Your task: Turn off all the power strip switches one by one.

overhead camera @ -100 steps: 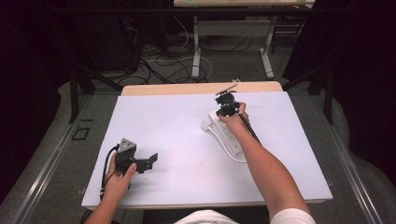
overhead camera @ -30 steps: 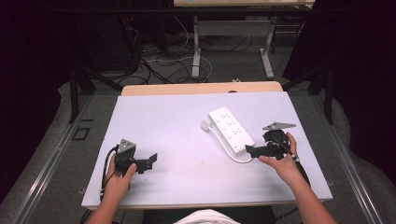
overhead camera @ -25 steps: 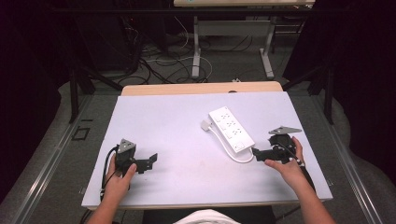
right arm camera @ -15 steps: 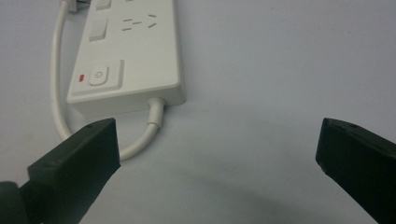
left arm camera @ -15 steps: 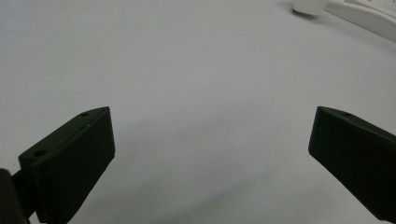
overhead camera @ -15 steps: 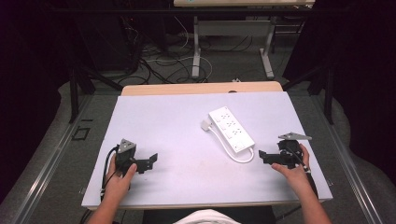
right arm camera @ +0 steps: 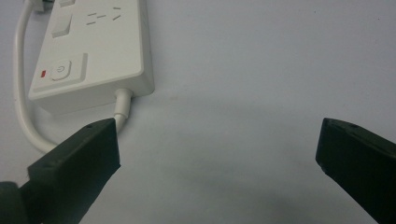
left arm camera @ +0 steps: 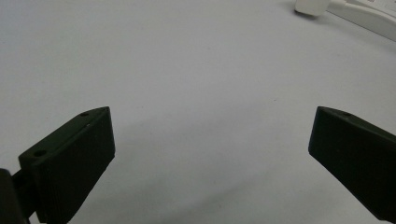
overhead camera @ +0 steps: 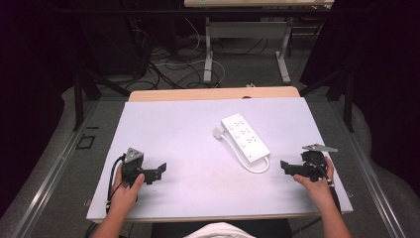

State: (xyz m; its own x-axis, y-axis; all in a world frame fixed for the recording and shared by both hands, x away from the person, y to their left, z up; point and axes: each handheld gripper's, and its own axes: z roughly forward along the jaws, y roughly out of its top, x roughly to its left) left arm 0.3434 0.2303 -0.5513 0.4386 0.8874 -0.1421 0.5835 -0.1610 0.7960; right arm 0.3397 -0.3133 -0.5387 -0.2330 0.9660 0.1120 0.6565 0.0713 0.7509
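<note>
Resting beside power strip (overhead camera: pixel 245 137): right claw (overhead camera: pixel 286 166)

right gripper (overhead camera: pixel 286 167) drawn back off the power strip (overhead camera: pixel 245 137), now near table's right edge

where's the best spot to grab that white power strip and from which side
Probably across the narrow width of the flat white plastic power strip, near its middle, coming from above. It lies flat on the table, so only its long side edges give opposed faces. Stay off the switch end, where the white cord exits and loops. The open right gripper is nearest.
</note>
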